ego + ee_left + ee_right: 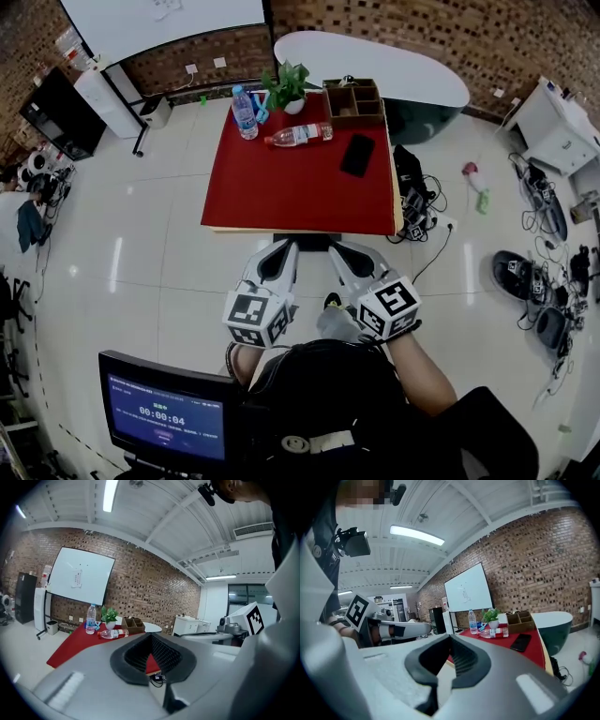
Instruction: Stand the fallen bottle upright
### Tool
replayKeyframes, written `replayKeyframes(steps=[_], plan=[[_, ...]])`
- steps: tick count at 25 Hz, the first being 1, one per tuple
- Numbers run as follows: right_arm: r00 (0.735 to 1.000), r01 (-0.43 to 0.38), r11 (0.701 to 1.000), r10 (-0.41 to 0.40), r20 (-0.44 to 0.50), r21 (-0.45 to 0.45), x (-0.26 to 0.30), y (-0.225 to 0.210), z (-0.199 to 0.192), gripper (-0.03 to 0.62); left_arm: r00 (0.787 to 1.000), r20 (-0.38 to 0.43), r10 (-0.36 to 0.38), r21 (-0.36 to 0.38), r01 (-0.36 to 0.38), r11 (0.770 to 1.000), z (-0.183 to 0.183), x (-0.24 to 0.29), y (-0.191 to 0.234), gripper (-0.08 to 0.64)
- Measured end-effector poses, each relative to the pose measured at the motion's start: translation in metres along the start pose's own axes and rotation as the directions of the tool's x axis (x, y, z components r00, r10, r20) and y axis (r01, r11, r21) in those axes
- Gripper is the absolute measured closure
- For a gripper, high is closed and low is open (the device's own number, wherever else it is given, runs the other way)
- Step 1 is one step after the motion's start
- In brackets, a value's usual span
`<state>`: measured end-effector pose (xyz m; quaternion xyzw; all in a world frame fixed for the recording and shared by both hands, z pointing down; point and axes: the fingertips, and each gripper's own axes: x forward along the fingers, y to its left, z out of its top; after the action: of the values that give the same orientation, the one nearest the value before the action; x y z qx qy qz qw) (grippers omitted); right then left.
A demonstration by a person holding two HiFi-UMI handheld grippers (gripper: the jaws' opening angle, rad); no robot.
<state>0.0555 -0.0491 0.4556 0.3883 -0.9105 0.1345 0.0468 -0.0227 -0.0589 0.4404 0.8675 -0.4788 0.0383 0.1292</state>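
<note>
The fallen bottle (298, 135) is clear plastic with a red label and lies on its side at the far end of the red table (281, 192). It also shows small in the left gripper view (114, 633) and the right gripper view (497, 632). A second bottle (245, 112) with a blue label stands upright to its left. My left gripper (285, 247) and right gripper (340, 249) hang side by side just short of the table's near edge, well away from the bottle. Both have their jaws together with nothing held, as each gripper's own view shows (151, 637) (450, 637).
A potted plant (288, 86), a wooden organiser (353, 101) and a black phone (357, 155) share the table's far half. A white round table (375, 61) stands behind. Cables and gear (539, 272) litter the floor at right. A monitor (169, 412) sits at lower left.
</note>
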Motion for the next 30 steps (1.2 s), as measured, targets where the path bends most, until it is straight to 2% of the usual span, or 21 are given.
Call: replayKeyframes(steps=[5, 8, 12, 18, 20, 25, 27, 28, 30], plan=[[1.000, -0.014, 0.999, 0.015, -0.005, 0.031, 0.018, -0.057, 0.011, 0.588, 0.999, -0.034, 0.015, 0.020, -0.014, 1.000, 0.007, 0.058, 0.001, 0.552], [1.000, -0.027, 0.998, 0.028, -0.015, 0.061, 0.037, -0.095, 0.014, 0.588, 0.996, -0.073, 0.046, 0.006, -0.045, 0.999, 0.005, 0.091, 0.012, 0.552], [0.998, -0.068, 0.992, 0.069, -0.008, 0.107, 0.058, -0.113, 0.017, 0.588, 0.988, -0.111, 0.110, 0.022, -0.108, 0.994, 0.003, 0.104, 0.029, 0.552], [0.997, -0.067, 0.987, 0.071, -0.024, 0.149, 0.086, -0.149, 0.024, 0.585, 0.983, -0.139, 0.118, 0.018, -0.116, 0.993, 0.010, 0.133, 0.044, 0.552], [0.996, -0.065, 0.991, 0.072, -0.049, 0.119, 0.089, -0.153, 0.023, 0.577, 0.983, -0.143, 0.115, 0.006, -0.115, 0.993, 0.009, 0.133, 0.044, 0.552], [0.991, -0.118, 0.993, 0.119, -0.066, 0.026, 0.113, -0.161, 0.039, 0.442, 0.984, -0.136, 0.114, 0.000, -0.116, 0.993, 0.005, 0.135, 0.053, 0.552], [0.985, -0.139, 0.985, 0.128, -0.114, -0.099, 0.127, -0.166, 0.044, 0.396, 0.986, -0.122, 0.115, -0.004, -0.116, 0.993, 0.006, 0.136, 0.055, 0.552], [0.979, -0.150, 0.972, 0.121, -0.161, -0.182, 0.138, -0.169, 0.044, 0.376, 0.987, -0.112, 0.112, -0.002, -0.113, 0.994, 0.008, 0.136, 0.057, 0.552], [0.953, -0.189, 0.915, 0.084, -0.290, -0.356, 0.168, -0.176, 0.038, 0.347, 0.989, -0.097, 0.109, -0.001, -0.109, 0.994, 0.016, 0.137, 0.066, 0.552]])
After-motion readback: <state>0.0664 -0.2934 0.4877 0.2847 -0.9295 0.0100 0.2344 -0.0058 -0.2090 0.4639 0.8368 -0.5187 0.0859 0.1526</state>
